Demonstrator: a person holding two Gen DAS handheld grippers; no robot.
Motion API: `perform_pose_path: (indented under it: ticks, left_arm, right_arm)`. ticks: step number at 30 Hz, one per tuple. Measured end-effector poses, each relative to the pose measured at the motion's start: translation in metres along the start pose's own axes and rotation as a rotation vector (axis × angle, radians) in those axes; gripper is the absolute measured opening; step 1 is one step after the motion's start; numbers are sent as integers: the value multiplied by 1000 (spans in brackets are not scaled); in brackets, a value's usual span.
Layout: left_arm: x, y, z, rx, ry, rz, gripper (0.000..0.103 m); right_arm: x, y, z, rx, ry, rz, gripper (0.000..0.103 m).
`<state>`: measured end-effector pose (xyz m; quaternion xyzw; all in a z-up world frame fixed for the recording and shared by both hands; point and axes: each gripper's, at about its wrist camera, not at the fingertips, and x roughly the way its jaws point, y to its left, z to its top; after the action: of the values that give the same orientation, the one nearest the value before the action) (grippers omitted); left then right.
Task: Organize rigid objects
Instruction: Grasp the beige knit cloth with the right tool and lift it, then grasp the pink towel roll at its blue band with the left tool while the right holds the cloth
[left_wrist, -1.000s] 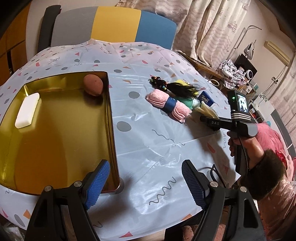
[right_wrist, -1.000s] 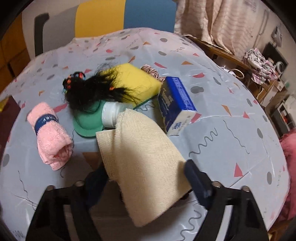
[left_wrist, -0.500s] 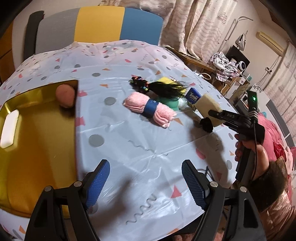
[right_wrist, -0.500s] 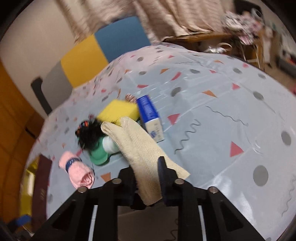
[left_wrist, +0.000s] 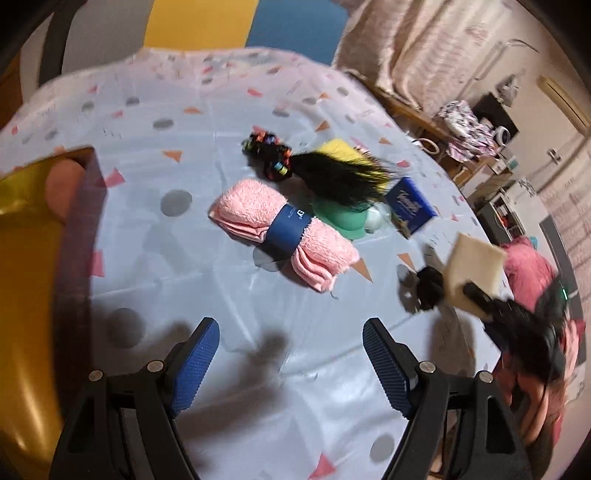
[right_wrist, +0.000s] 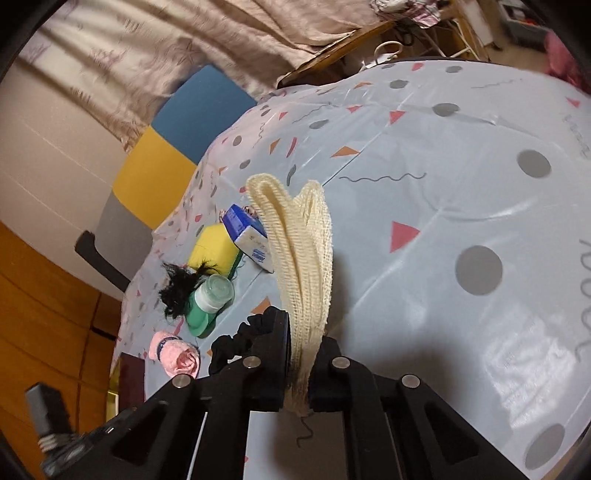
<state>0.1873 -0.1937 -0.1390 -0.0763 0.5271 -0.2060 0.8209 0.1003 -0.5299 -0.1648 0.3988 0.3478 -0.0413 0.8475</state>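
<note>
The left wrist view looked steeply down over the table (left_wrist: 229, 295), close above it. The right wrist view was rolled, facing across the table toward ten o'clock. Both shared the pink towel (left_wrist: 284, 232) (right_wrist: 175, 356) and blue box (left_wrist: 410, 206) (right_wrist: 245, 236).

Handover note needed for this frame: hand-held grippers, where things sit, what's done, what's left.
Right hand-held gripper: just closed, shut on the cream mesh cloth, lifted off the table.
Left hand-held gripper: open, empty, over the patterned tablecloth.
Done: white bar and round pinkish object are in the gold tray.
Left: rolled pink towel, blue tissue pack, yellow sponge, green bottle.
</note>
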Motion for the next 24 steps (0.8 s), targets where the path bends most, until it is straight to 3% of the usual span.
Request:
perform_pose_path:
  ticks: [2, 9, 13, 17, 18, 24]
  left_arm:
    - [11, 0, 9, -38, 5, -5, 81]
    - [46, -8, 42, -66, -1, 107, 81]
    - [63, -1, 55, -126, 7, 90, 82]
    - [71, -3, 60, -93, -11, 92, 81]
    - [70, -1, 59, -88, -25, 80, 79]
    - [65, 3, 51, -98, -27, -43, 40]
  right_arm:
    - [-6, -1, -1, -2, -21, 6, 5]
    - [-14, 5, -15, -34, -32, 9, 5]
    - [-16, 8, -21, -43, -34, 14, 5]
    - [-21, 6, -24, -38, -33, 23, 5]
    - [-22, 6, -24, -36, -33, 24, 5]
    - [-31, 7, -27, -36, -52, 38, 5]
